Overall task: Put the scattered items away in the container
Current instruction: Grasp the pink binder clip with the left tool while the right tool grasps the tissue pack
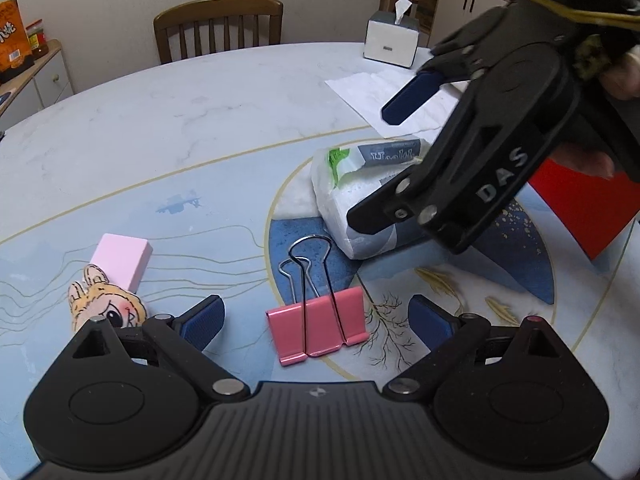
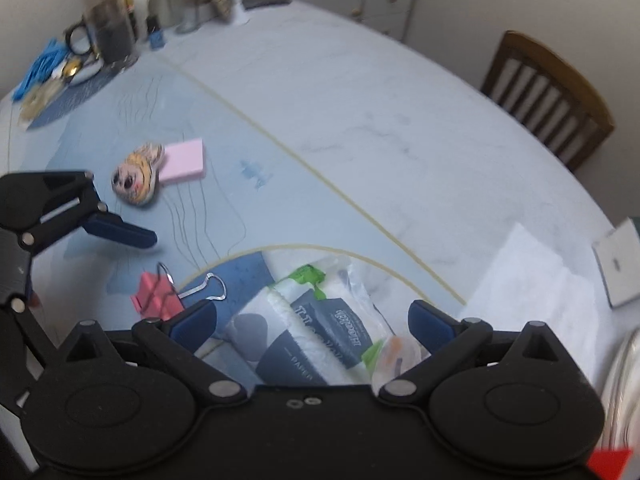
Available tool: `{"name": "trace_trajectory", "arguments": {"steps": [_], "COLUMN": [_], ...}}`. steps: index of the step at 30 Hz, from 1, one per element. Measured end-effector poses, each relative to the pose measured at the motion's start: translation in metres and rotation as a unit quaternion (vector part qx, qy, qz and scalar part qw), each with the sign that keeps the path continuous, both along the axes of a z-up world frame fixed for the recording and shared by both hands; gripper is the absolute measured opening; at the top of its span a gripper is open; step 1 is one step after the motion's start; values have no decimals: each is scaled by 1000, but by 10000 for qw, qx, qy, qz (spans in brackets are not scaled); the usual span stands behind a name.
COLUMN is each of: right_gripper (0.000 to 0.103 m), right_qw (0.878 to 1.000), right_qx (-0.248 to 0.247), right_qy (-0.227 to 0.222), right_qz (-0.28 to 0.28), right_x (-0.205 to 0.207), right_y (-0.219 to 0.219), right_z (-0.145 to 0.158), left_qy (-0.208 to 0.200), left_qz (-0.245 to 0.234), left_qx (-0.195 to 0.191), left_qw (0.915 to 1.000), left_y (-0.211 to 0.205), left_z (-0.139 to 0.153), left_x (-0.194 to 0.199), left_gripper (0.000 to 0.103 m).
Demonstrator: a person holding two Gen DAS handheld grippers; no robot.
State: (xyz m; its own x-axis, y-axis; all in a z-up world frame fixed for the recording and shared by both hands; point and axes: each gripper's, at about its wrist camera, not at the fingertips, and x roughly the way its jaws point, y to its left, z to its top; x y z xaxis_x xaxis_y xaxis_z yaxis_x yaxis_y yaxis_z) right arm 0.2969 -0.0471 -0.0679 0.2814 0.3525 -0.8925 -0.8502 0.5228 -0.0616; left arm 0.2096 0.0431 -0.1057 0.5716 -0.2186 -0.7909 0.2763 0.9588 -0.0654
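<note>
On the marbled dining table (image 1: 200, 100), we are hovering the left gripper (image 1: 316, 320), jaws spread, around the pink binder clip (image 1: 316, 332); the right gripper (image 2: 312, 326), also spread, is straddling the soft, light tissue pack (image 2: 316, 332), best squeezed mid-body.

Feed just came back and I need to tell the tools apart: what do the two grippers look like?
Both are matte black two-finger linkages with silver pivot screws and navy ribbed pads. The left gripper has round side discs. The right gripper bears white letters "DAS", with a yellow cable behind it.
</note>
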Motion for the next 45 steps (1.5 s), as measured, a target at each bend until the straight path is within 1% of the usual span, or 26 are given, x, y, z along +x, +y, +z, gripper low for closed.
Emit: {"name": "trace_trajectory", "arguments": {"steps": [6,11,15,18,20,26,31,35,36,37,39,45], "right_gripper": [102,102,103,102,103,99,92,86,83,82,76,64], "right_qw": [9995,9988,9980,9981,9982,9988,9993,9992,9991,9989,9984,9952], "right_qx": [-21,81,84,-54,-26,15,70,67,64,61,56,22], "right_qy": [263,424,547,479,452,396,356,336,329,321,302,211], "right_qz": [143,224,315,386,398,276,33,-208,-272,-338,-477,-960], "right_x": [16,20,18,14,11,5,2,-2,-2,-4,-6,-16], "right_y": [-2,-7,-7,-8,-9,-14,-21,-27,-28,-29,-31,-38], "right_z": [-20,-25,-30,-36,-36,-34,-31,-30,-29,-30,-29,-26], "left_qy": [44,93,74,41,6,-64,-129,-204,-218,-220,-230,-244], "left_qz": [50,89,124,124,121,124,233,274,292,303,314,337], "left_qx": [-33,-54,-24,29,82,249,337,328,322,305,301,244], "left_qw": [10000,9999,9999,9999,9999,9996,9991,9989,9988,9988,9988,9988], "left_y": [-3,-3,-3,-5,-8,-12,-12,-11,-11,-10,-10,-7], "left_z": [-3,-7,-8,-8,-9,-8,-7,-6,-6,-6,-6,-6], "left_x": [3,4,5,4,3,2,0,0,0,1,0,-1], "left_gripper": [98,98,94,92,89,81,71,58,56,56,53,53]}}
